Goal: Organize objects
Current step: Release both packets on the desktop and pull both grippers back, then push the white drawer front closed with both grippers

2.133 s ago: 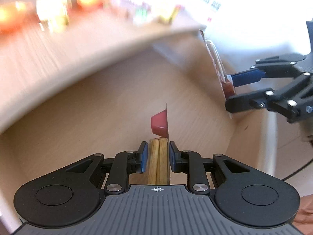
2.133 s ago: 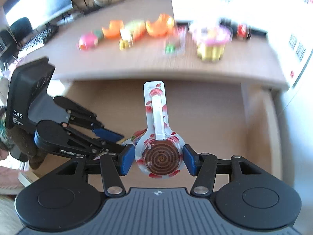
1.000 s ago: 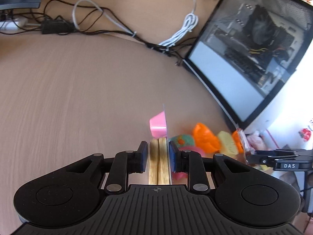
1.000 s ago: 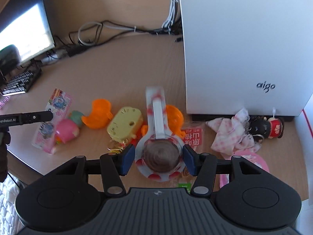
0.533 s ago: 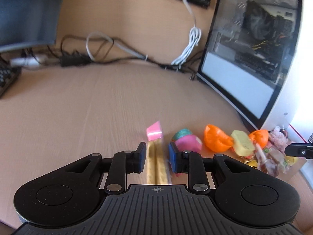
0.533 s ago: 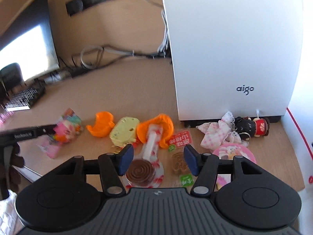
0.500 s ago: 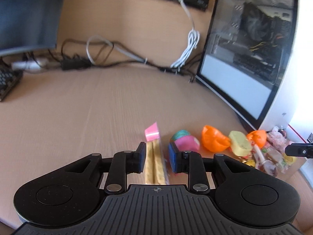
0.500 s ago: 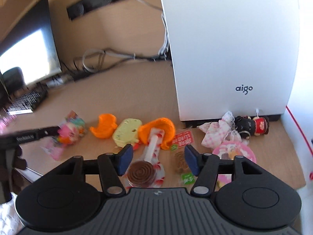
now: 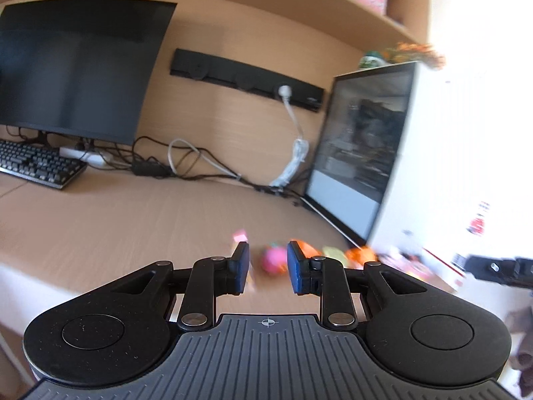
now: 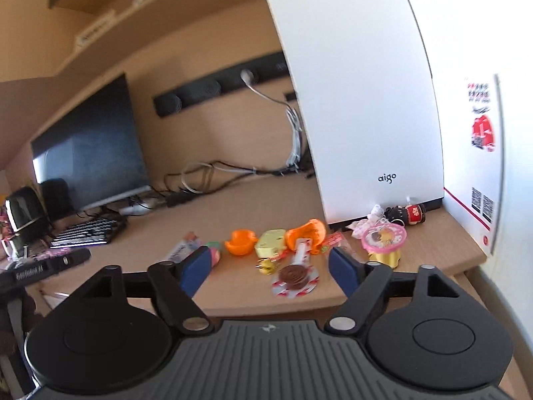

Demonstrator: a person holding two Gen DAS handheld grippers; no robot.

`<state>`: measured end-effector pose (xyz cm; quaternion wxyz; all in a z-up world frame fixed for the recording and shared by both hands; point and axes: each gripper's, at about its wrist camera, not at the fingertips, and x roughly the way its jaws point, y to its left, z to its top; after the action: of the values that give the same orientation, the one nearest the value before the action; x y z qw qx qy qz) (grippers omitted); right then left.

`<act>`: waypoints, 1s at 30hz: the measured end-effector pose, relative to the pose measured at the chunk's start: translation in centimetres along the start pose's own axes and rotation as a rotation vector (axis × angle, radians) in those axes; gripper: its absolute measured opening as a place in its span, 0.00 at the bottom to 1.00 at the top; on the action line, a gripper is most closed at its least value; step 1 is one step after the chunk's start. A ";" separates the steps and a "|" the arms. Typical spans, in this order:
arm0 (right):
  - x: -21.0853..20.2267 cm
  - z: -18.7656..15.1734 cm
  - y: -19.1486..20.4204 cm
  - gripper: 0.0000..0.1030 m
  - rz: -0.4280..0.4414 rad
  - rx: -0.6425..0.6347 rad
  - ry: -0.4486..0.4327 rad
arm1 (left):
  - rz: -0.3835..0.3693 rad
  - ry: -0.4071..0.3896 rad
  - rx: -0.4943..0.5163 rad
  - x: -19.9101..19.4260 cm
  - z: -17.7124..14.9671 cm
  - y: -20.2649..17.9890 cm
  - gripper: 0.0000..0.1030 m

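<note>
My right gripper (image 10: 269,256) hangs off the desk's front edge. Its jaws are opening and nothing is between them. The round chocolate lollipop (image 10: 294,275) in its red-and-white wrapper lies flat on the desk just beyond them. My left gripper (image 9: 268,260) has its jaws a little apart, and only the desk and a pink ball (image 9: 271,261) show through the gap. The pink-topped packet of biscuit sticks (image 9: 240,237) lies blurred on the desk past the left finger. The same packet (image 10: 181,250) appears in the right wrist view, left of the toys.
An orange duck (image 10: 240,241), a yellow toy (image 10: 270,242), an orange shell (image 10: 306,231), a pink cup (image 10: 384,243), a cloth bow (image 10: 363,223) and a black doll (image 10: 404,215) crowd the desk before the white computer case (image 10: 366,100). A monitor (image 9: 76,66), keyboard (image 9: 36,163) and cables (image 9: 186,163) stand at the back left.
Both grippers have drawn back from the desk. The right jaws widened and left the lollipop lying on the desk. The stick packet slid out of the left jaws and stayed on the desk.
</note>
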<state>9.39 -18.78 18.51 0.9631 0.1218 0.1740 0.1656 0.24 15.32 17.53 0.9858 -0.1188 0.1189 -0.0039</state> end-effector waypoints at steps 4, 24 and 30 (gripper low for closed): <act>-4.3 -3.1 2.4 0.86 -0.006 -0.014 -0.061 | -0.037 -0.018 0.012 -5.4 -3.8 -2.0 0.26; -15.1 -22.5 1.9 1.00 -0.291 -0.158 -0.106 | 0.027 -0.011 0.253 -11.8 -22.1 -13.2 0.27; -13.7 -24.2 0.2 1.00 -0.378 -0.220 -0.130 | 0.050 0.040 0.246 -9.7 -23.3 -13.5 0.27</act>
<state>-11.93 -19.25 0.57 0.9936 -0.0083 0.1123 -0.0078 -14.36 -2.91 1.01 0.9901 0.0063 0.1399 0.0036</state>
